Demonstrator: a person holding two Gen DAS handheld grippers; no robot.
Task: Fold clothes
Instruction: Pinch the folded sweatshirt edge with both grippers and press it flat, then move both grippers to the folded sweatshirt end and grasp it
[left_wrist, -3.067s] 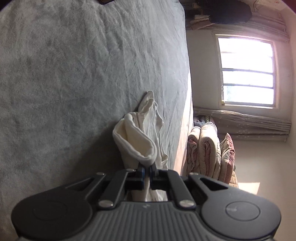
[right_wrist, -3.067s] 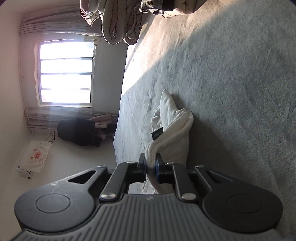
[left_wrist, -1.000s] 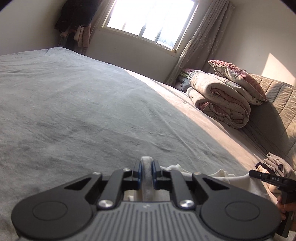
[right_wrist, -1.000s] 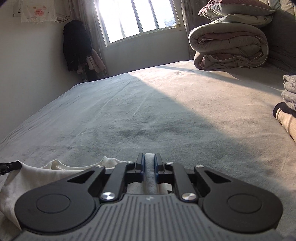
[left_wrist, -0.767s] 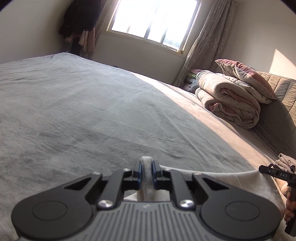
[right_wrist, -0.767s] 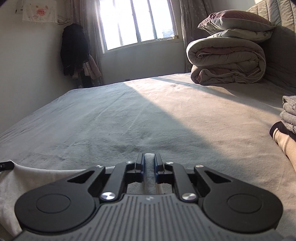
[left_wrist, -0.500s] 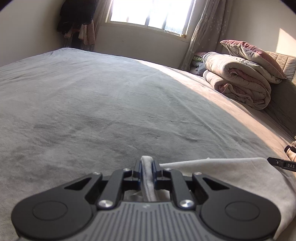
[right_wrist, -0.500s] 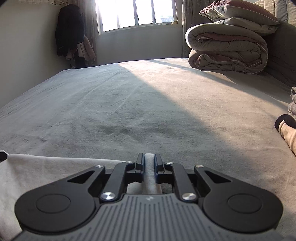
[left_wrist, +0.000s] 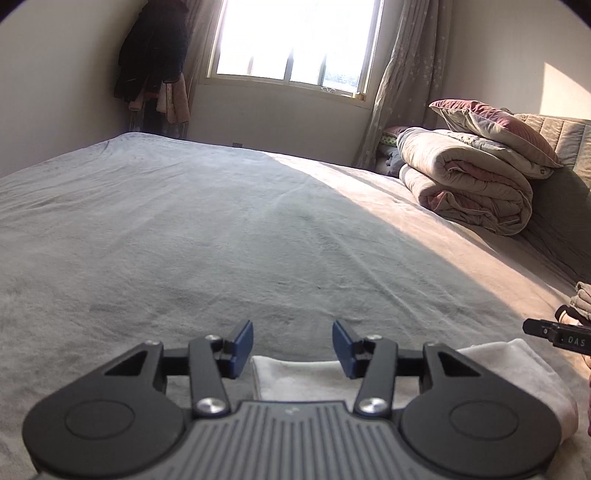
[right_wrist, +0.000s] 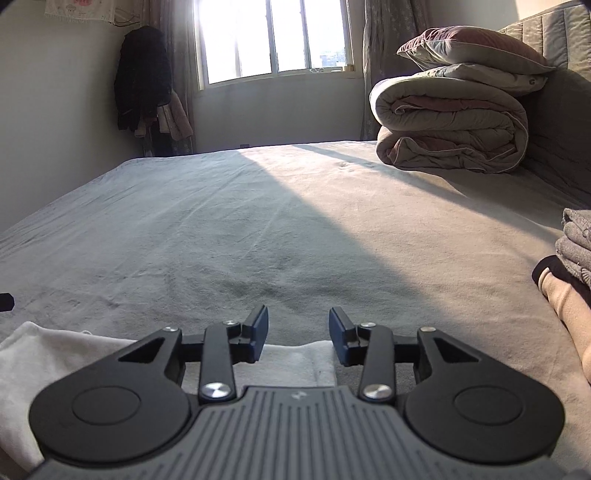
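Item: my left gripper (left_wrist: 293, 345), black with blue pads, jaws just spread apart, nothing pinched; the corner of the cream-white cotton garment (left_wrist: 295, 380) lies flat under the gap.

Item: my right gripper (right_wrist: 298, 334), same build, jaws likewise just parted and gripping nothing; the garment's other corner (right_wrist: 295, 363) lies below it.

Item: cream-white garment, spread flat on the near edge of the grey plush bedspread (left_wrist: 184, 229), reaching from one gripper to the other.

Item: rolled beige-and-pink quilt (right_wrist: 450, 129) at the headboard end, a maroon-and-grey pillow (right_wrist: 472, 48) on top.

Item: small stack of folded grey and beige clothes (right_wrist: 576, 266), on the bed to my right.

Item: sunlit window (left_wrist: 295, 40), dark coat (left_wrist: 151, 51) hanging beside it.
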